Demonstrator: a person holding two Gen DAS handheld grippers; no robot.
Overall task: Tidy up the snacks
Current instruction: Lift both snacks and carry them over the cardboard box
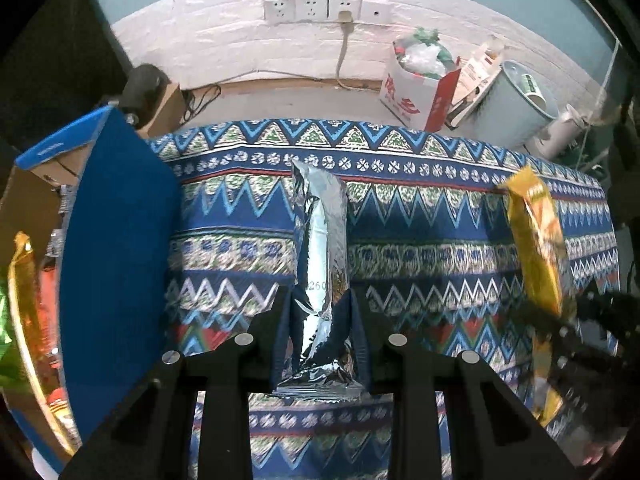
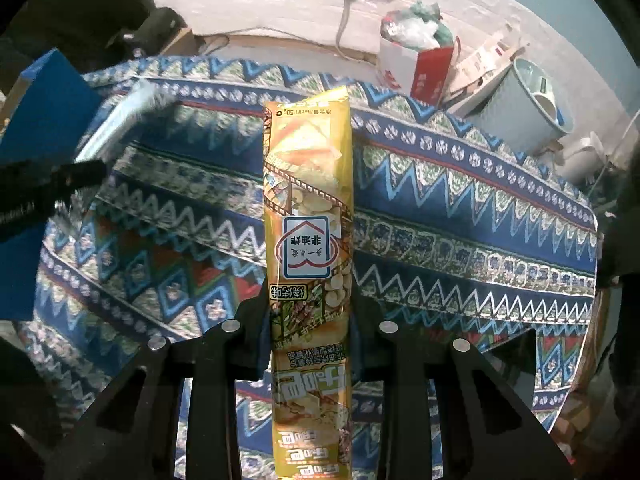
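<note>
**Both grippers clamped on snack packets above the patterned cloth**

The left gripper [image 1: 320, 300] is pinching a silver foil packet [image 1: 320, 240] between its narrowed jaws, the packet standing on end and running lengthwise away from the camera. The packet is hanging over the blue zigzag-patterned tablecloth [image 1: 420, 208], with its far end reaching toward the cloth's back edge. To the left of the cloth, a blue cardboard box [image 1: 116, 240] is standing open, and inside it orange and green snack bags [image 1: 28, 300] are showing against its brown inner wall.

The right gripper [image 2: 310, 300] is gripping a yellow snack packet [image 2: 308, 208] with its jaws drawn in tight on the packet's sides; the printed face is pointing at the camera and reading upside down. This packet is also hovering above the tablecloth [image 2: 460, 220], right of the silver one. In the left wrist view the same yellow snack packet [image 1: 536, 248] is appearing blurred over the cloth's right side, with the right gripper [image 1: 560, 320] dark below it.

Beyond the cloth's far edge, a red and white carton [image 1: 416, 88] stuffed with wrappers is sitting on the floor beside a pale blue bin [image 1: 516, 100], under a row of wall sockets [image 1: 324, 10].
</note>
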